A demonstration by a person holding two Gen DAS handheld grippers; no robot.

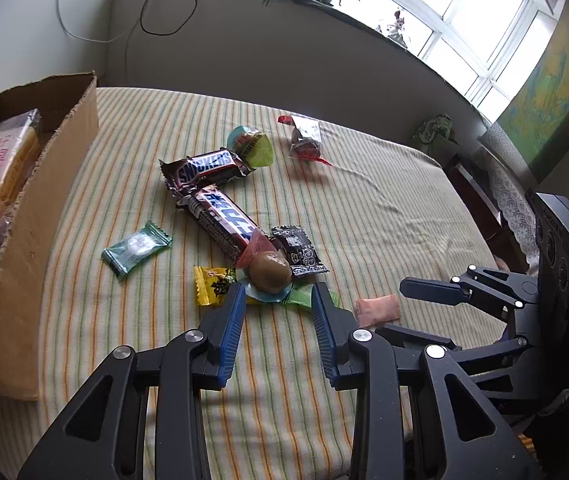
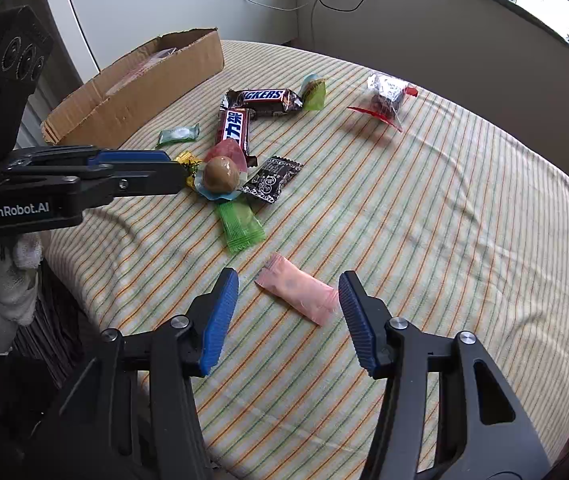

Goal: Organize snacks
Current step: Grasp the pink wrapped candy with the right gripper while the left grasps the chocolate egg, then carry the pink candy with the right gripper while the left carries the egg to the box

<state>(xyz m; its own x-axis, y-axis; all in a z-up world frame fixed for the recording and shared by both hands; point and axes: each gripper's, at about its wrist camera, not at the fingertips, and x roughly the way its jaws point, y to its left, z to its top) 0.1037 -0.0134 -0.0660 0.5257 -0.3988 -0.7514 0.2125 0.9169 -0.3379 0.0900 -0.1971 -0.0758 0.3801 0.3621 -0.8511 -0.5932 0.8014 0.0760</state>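
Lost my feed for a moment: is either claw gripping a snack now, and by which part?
Nothing is held. Left claw is open around the brown wrapped egg; right claw open around the pink sachet.

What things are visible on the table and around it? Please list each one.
Cardboard box: 1, brown, left edge, packets inside.
Snickers bars: 2, brown, centre, ends touching.
Brown egg-shaped snack: 1, clear wrap, on the pile.
Black packet: 1, right of egg.
Yellow packet: 1, left of egg.
Green packet: 1, below egg.
Teal candy: 1, near box.
Pink packet: 1, apart, front.
Jelly cup: 1, green-blue, by Snickers.
Clear bag, red ends: 1, far.
Tablecloth: striped.
Left gripper: jaws open around egg.
Right gripper: jaws open around pink packet.
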